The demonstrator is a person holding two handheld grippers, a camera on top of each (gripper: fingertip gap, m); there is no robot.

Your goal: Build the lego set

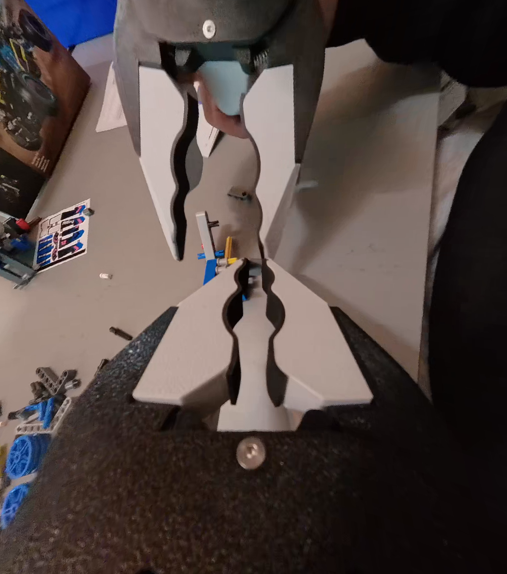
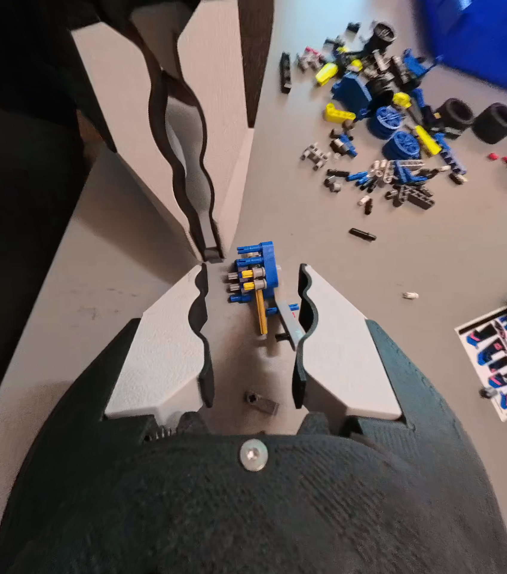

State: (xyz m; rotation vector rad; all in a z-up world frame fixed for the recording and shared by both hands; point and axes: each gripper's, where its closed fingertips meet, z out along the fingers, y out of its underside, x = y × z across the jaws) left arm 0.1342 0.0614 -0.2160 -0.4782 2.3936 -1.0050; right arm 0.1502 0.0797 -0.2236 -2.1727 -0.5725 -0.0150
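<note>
Saw partly built lego assembly lying on grey surface, near the edge beside the person's dark clothing. Noted blue block with blue and grey pins sticking out sideways, a yellow axle and a light grey beam attached. Found same assembly in left wrist view, partly hidden behind left fingertips.

Logged right gripper with fingers spread wide, straddling the assembly, one finger on each side. Couldn't confirm the beam-side finger touched the beam, only just beside it. Spotted same right gripper from the left camera, tips apart, with a hand behind it.

Logged left gripper with fingers narrow, pinching a small grey piece at the tips, just beside the blue block. Confirmed from right camera: left gripper tips closed on that piece.

Found dark grey connector loose between the right fingers, closer to the gripper body. Spotted black pin and small white pin lying apart farther in. Noted sticker sheet, loose parts pile and black tyres well away from the person's edge. Saw set box toward the far corner in left view.
</note>
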